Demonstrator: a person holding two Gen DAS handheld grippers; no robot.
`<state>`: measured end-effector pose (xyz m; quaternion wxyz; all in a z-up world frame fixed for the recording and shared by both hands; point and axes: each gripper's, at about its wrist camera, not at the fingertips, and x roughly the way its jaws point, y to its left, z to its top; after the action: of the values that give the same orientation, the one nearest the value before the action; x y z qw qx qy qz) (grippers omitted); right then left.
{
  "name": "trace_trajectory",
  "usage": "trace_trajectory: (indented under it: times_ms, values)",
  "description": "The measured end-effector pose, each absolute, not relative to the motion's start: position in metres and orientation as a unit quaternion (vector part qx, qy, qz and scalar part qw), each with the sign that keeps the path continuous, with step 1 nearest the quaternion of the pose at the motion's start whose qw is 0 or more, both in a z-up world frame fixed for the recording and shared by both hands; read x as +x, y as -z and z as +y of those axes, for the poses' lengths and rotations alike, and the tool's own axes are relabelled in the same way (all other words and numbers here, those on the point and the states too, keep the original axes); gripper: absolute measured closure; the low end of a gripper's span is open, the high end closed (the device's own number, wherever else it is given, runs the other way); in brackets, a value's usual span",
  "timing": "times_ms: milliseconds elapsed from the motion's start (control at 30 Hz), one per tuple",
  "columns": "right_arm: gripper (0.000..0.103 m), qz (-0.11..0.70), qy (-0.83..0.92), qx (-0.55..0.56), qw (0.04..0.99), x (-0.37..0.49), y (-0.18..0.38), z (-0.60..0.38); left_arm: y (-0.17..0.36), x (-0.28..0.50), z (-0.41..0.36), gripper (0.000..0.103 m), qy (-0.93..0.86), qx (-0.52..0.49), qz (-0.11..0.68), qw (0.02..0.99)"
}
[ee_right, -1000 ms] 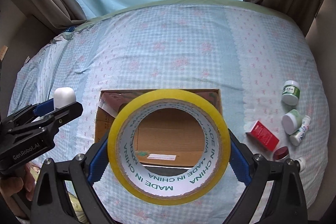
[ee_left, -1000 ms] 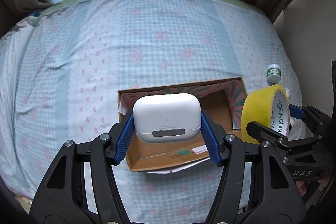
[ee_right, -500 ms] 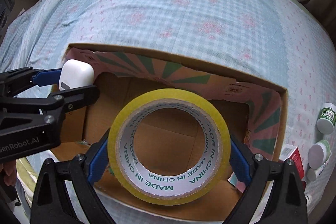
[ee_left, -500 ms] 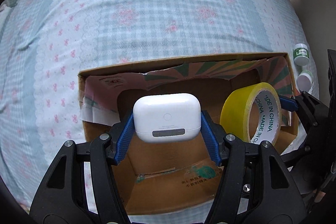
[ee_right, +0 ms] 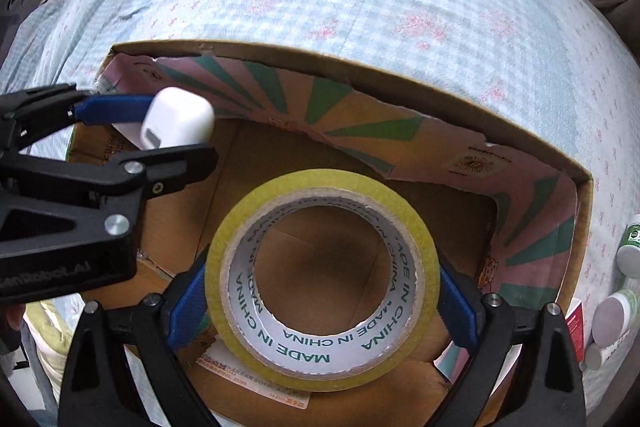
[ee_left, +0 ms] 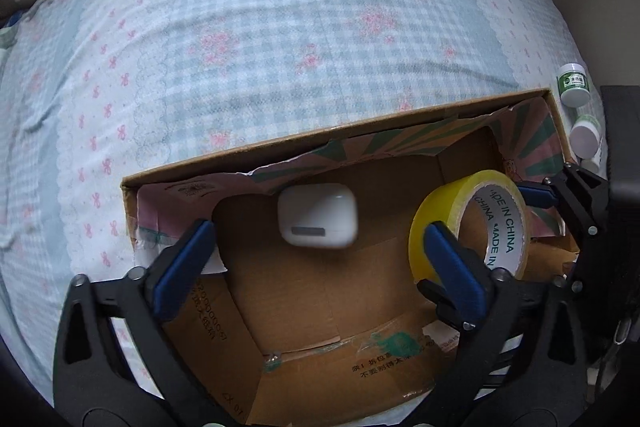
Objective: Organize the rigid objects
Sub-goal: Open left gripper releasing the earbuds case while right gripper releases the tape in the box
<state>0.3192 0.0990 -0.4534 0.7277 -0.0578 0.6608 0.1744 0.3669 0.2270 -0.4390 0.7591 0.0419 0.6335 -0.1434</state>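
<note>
Blue pads flung wide on the left gripper (ee_left: 316,259): its jaws have just been opening, and the white earbud case (ee_left: 317,215) sits loose between and ahead of them, blurred, touching neither pad. It is inside the cardboard box (ee_left: 328,143), near the far wall with its pink-and-green printed lining. From the right wrist view the same case (ee_right: 178,123) shows just beyond that gripper's black frame, above the box's brown floor.

Over to the right gripper (ee_right: 322,297): clamped across the yellow tape roll (ee_right: 320,311), a blue pad pressed on either side of the rim, the roll facing the camera with MADE IN CHINA printed round its white core. It hangs inside the box too, and the floor shows through the hole. From the left wrist view the roll (ee_left: 468,223) stands just to the right of the left gripper's right finger (ee_left: 452,267), partly behind it.

Outside the box, on the right, small white jars with green labels (ee_left: 574,85) lie on the checked floral bedsheet (ee_left: 280,27), with a red packet (ee_right: 574,327) close against the box's near right corner.
</note>
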Motion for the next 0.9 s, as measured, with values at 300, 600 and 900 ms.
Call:
trace_trajectory:
  times_ms: [300, 600, 900]
  values:
    - [0.0, 0.627, -0.165, -0.016, 0.761, 0.306, 0.447, 0.086, 0.429, 0.351, 0.239, 0.0, 0.136, 0.039, 0.634, 0.76]
    - [0.0, 0.627, -0.146, 0.0, 0.765, 0.302, 0.43, 0.091, 0.407, 0.332, 0.251, 0.0, 0.124, 0.029, 0.626, 0.77]
    - [0.0, 0.62, -0.127, -0.015, 0.774, 0.279, 0.376, 0.086, 0.347, 0.301, 0.263, 0.0, 0.107, 0.033, 0.598, 0.794]
